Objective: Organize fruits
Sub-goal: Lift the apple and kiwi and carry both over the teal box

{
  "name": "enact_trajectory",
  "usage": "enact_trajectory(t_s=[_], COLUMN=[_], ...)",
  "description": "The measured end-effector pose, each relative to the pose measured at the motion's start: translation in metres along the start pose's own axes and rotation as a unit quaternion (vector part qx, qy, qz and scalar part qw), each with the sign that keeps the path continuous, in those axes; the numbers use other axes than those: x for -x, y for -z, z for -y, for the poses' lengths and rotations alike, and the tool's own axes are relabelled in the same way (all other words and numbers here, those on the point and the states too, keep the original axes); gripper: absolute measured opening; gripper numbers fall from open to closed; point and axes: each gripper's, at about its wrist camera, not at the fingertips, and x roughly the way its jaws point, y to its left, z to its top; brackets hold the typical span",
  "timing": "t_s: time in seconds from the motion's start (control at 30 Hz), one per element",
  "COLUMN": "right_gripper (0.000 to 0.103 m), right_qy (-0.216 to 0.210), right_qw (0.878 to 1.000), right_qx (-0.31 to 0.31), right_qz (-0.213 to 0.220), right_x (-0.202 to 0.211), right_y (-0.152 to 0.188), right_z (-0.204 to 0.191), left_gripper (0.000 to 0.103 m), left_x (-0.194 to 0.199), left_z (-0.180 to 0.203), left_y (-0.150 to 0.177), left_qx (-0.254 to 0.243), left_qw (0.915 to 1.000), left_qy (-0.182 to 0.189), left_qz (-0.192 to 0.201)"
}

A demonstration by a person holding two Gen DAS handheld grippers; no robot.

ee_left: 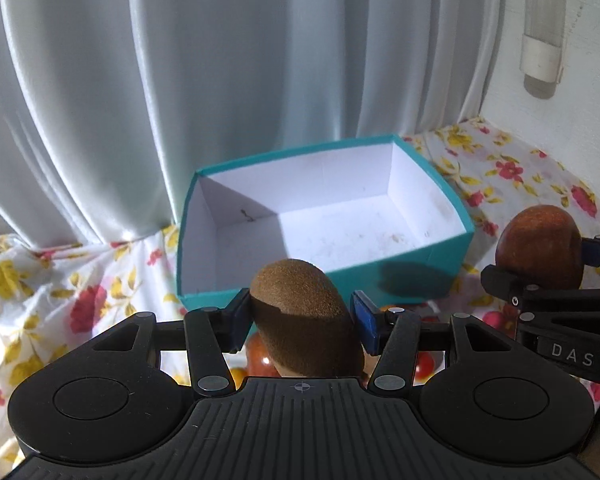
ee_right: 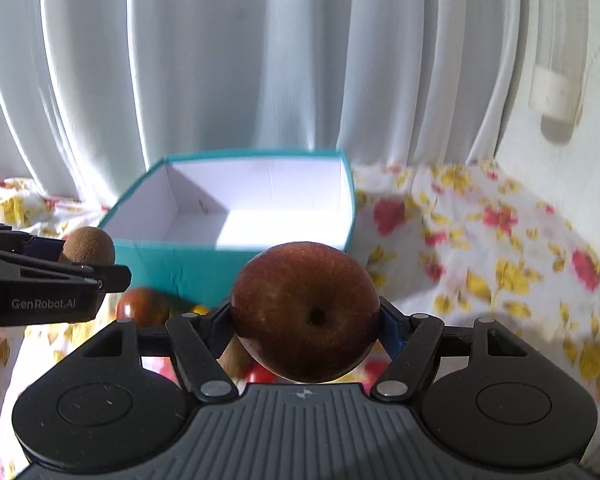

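White curtains (ee_left: 140, 80) are hanging behind a flowery cloth (ee_left: 520, 176). On it, the teal box (ee_left: 204, 200) is sitting open and empty at the far side, waiting for fruit. Your right gripper (ee_right: 306, 320) is pinching a red apple (ee_right: 304, 312) and your left gripper (ee_left: 300, 316) is pinching a brown kiwi (ee_left: 300, 320), both near the box. More small fruits (ee_right: 140, 306) are lying below.

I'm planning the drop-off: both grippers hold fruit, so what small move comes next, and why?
Probably carry both forward over the teal box. The left gripper clamps a kiwi, the right gripper an apple; the box is open, empty and just ahead of both.
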Motion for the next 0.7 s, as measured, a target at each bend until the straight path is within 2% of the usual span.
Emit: enact_trajectory(t_s=[0.2,0.33,0.5,0.7], right_gripper=[0.071,0.071,0.071,0.071], right_qy=[-0.007,-0.013,-0.022,-0.022], right_qw=[0.999,0.996,0.997,0.998], right_qx=[0.014,0.004,-0.025,-0.035], right_qz=[0.052,0.083,0.070,0.048], right_x=[-0.003,-0.006,-0.022,-0.041], right_y=[-0.054,-0.076,-0.069,-0.063], right_z=[-0.004,-0.010,-0.011,-0.011], left_gripper=[0.057,0.056,0.056,0.056], left_x=[0.002,-0.008,-0.022,-0.032], left_z=[-0.008,-0.013,-0.020,-0.024], left_y=[-0.041,-0.044,-0.035,-0.034], left_qx=[0.018,0.039,0.061,0.071], left_qw=[0.9988,0.9976,0.9974,0.9966], left_qy=[-0.034,-0.050,-0.037,-0.041], left_qz=[0.029,0.029,0.008,0.005])
